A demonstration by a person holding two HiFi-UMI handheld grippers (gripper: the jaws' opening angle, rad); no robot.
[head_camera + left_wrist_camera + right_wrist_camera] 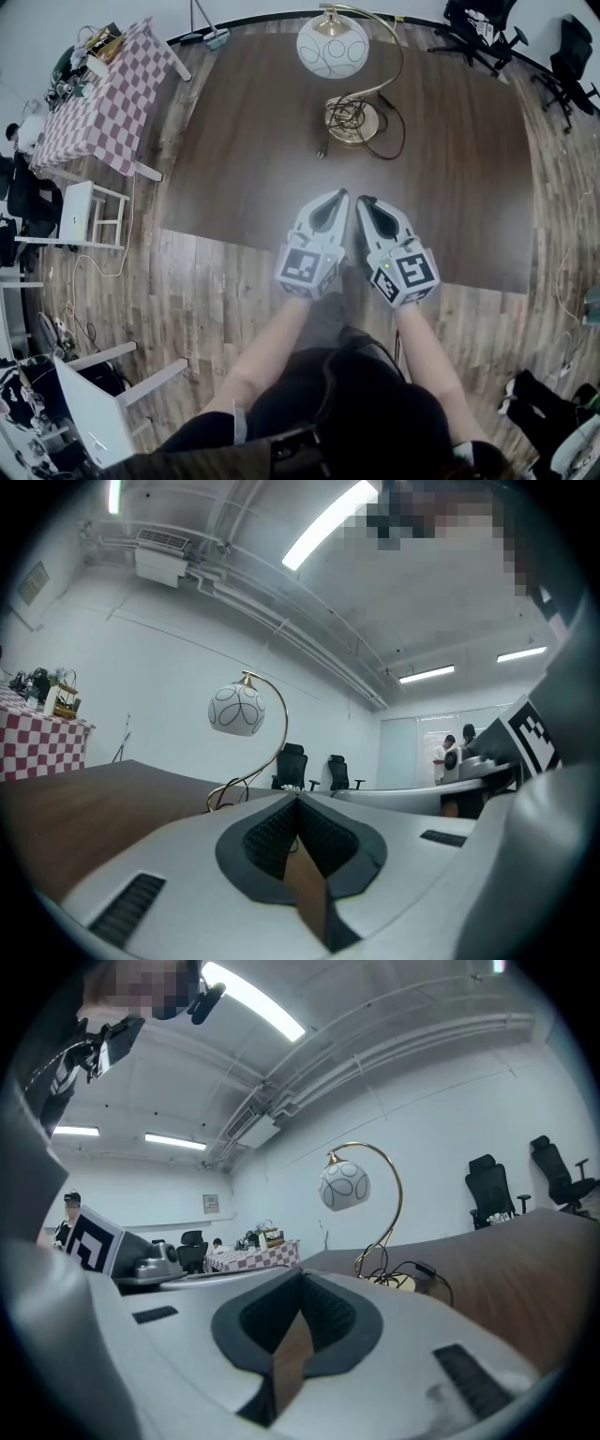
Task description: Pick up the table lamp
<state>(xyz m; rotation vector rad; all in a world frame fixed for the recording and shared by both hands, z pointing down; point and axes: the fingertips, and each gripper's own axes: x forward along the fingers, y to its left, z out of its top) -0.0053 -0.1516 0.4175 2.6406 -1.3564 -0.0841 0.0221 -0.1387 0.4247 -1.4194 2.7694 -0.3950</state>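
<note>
The table lamp (334, 45) stands at the far side of a dark brown table (234, 178). It has a white patterned globe shade, a curved gold arm and a round gold base (352, 120), with its black cord coiled around the base. My left gripper (336, 197) and right gripper (364, 202) hover side by side over the table's near half, well short of the lamp, both shut and holding nothing. The left gripper view has the shade (236, 710) ahead, left of its closed jaw tips (298, 797). In the right gripper view the shade (344, 1186) and base (398, 1281) lie ahead, right of the tips (302, 1271).
The lamp's plug (322, 150) lies on the table left of the base. A checkered-cloth table (103, 89) with clutter stands at the far left, white furniture (89, 211) on the left floor, black office chairs (478, 28) at the far right. People (452, 752) stand in the background.
</note>
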